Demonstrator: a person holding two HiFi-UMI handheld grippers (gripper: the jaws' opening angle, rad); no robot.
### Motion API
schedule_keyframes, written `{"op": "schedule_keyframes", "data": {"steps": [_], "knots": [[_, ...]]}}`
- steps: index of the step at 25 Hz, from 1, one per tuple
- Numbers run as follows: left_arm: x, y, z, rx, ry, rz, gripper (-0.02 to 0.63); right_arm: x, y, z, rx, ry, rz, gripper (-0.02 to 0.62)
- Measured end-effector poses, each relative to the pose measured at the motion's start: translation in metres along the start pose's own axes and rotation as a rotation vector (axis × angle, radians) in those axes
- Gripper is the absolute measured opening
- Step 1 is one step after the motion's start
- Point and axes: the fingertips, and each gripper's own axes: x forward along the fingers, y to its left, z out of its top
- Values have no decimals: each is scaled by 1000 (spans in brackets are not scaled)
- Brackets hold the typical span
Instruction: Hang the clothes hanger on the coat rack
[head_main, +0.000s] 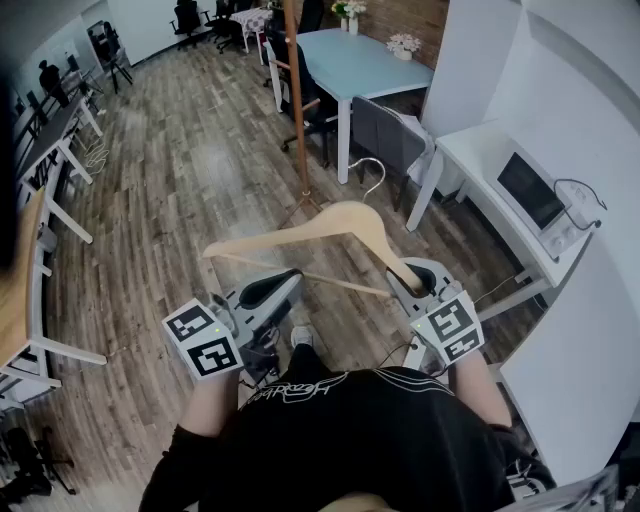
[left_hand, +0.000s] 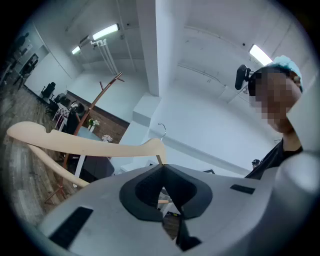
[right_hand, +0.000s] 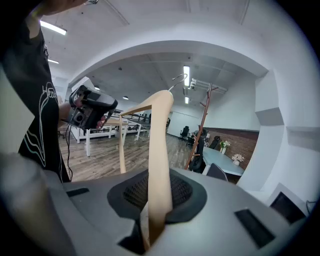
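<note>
A pale wooden clothes hanger (head_main: 345, 222) with a metal hook (head_main: 372, 166) hangs in the air in front of me. My right gripper (head_main: 407, 282) is shut on its right arm end, and in the right gripper view the wood (right_hand: 159, 150) runs up from between the jaws of that gripper (right_hand: 157, 202). My left gripper (head_main: 283, 285) sits just below the hanger's bottom bar, jaws shut on nothing; its own view shows this gripper (left_hand: 163, 192) with the hanger (left_hand: 85, 144) beyond its jaws. The brown coat rack (head_main: 296, 110) stands ahead on the wooden floor, also seen as the rack (left_hand: 98, 94) and the rack (right_hand: 201, 125).
A light blue table (head_main: 355, 62) with dark chairs (head_main: 385, 135) stands just right of the rack. A white desk (head_main: 480, 190) with a microwave (head_main: 530, 190) lines the right wall. White desks (head_main: 50, 140) stand at the left. A person's torso fills the lower head view.
</note>
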Motion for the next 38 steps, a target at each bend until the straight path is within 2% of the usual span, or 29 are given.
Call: {"op": "schedule_keyframes", "data": {"steps": [6, 12, 19, 26, 32, 38], "knots": [[7, 23, 7, -7, 9, -1, 6, 23, -10, 1, 11, 4, -2, 81], [23, 68, 14, -41, 29, 6, 6, 62, -30, -6, 35, 28, 2, 81], [56, 151, 28, -84, 89, 22, 6, 136, -76, -13, 85, 37, -8, 81], [76, 254, 74, -94, 108, 31, 6, 236, -118, 11, 87, 52, -30, 81], [77, 324, 111, -77, 84, 35, 6, 299, -148, 37, 55, 59, -57, 81], [73, 363, 138, -64, 48, 25, 6, 332, -167, 61, 21, 57, -83, 81]]}}
